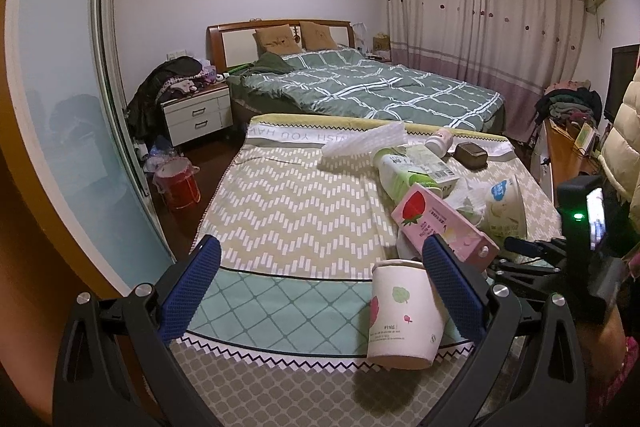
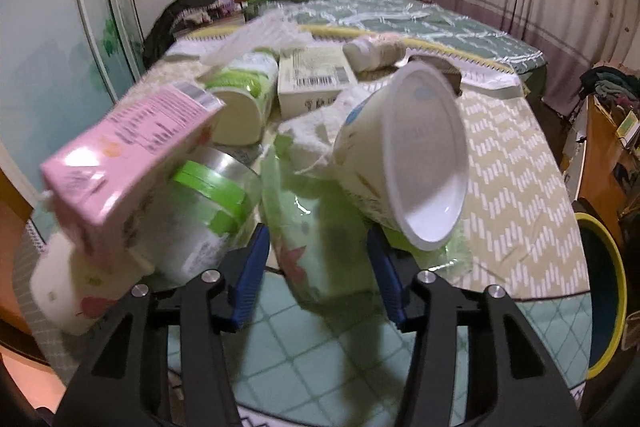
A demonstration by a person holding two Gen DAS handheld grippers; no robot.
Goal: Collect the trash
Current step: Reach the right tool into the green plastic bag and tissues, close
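Observation:
A pile of trash lies on a table with a patterned cloth (image 1: pixel 288 211). In the left wrist view my left gripper (image 1: pixel 320 283) is open and empty; a white paper cup (image 1: pixel 404 319) with a strawberry print lies tipped beside its right finger. A pink strawberry carton (image 1: pixel 440 223), a green and white bottle (image 1: pixel 404 171) and a white tub (image 1: pixel 504 203) lie beyond. In the right wrist view my right gripper (image 2: pixel 318 259) has its fingers on both sides of a crumpled pale green wrapper (image 2: pixel 316 239). The pink carton (image 2: pixel 128 163), a clear jar with green label (image 2: pixel 208 211) and the white tub (image 2: pixel 408 159) crowd around it.
A red bin (image 1: pixel 180 185) stands on the floor left of the table. A yellow-rimmed bin (image 2: pixel 604 295) stands right of the table. A bed (image 1: pixel 360 87), a nightstand (image 1: pixel 196 115) and curtains lie beyond. A dark case (image 1: pixel 472 153) and a beige box (image 2: pixel 316 79) sit on the table.

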